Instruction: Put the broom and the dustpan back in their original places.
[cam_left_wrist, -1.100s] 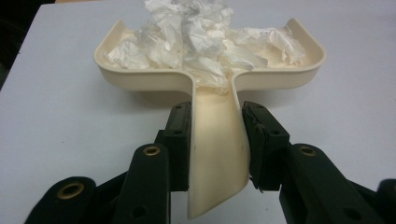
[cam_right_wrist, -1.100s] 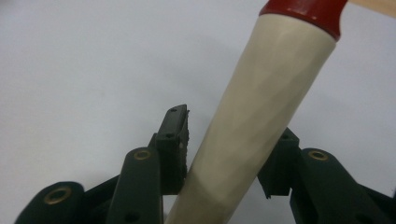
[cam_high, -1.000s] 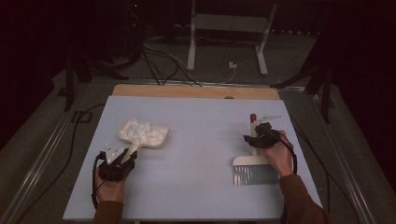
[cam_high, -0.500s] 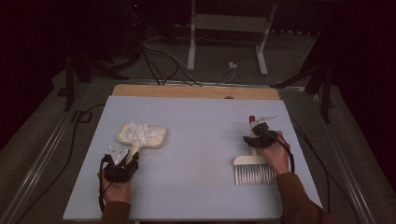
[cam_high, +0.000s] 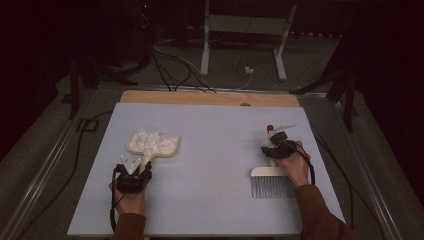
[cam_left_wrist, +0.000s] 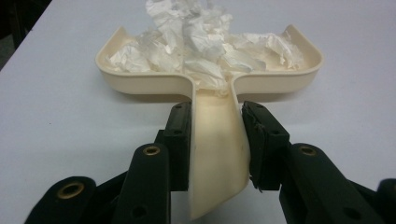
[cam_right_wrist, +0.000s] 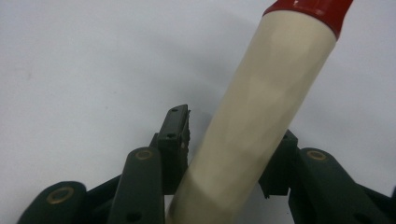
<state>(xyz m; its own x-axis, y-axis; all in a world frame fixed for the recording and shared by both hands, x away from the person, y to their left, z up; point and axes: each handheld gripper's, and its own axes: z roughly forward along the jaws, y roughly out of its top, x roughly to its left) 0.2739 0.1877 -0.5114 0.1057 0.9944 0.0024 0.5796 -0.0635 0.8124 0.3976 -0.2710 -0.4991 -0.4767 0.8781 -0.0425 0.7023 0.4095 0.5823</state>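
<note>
Left hand-held gripper (cam_high: 134, 172) drawn back nearer the person, clamping dustpan (cam_left_wrist: 210, 79) handle, right hand-held gripper (cam_high: 278, 146) apparently unmoved, gripping brush (cam_high: 271, 181) handle

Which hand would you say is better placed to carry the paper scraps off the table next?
Left. The left gripper is shut on the dustpan handle, with the crumpled paper in its tray. The right gripper holds the brush.

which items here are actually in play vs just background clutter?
In play:
- dustpan, its handle clamped by the left gripper
- crumpled paper heaped in the dustpan
- brush, its handle between the jaws of the right gripper

Lying about:
- cables on the floor beyond the table
- metal stand
</note>
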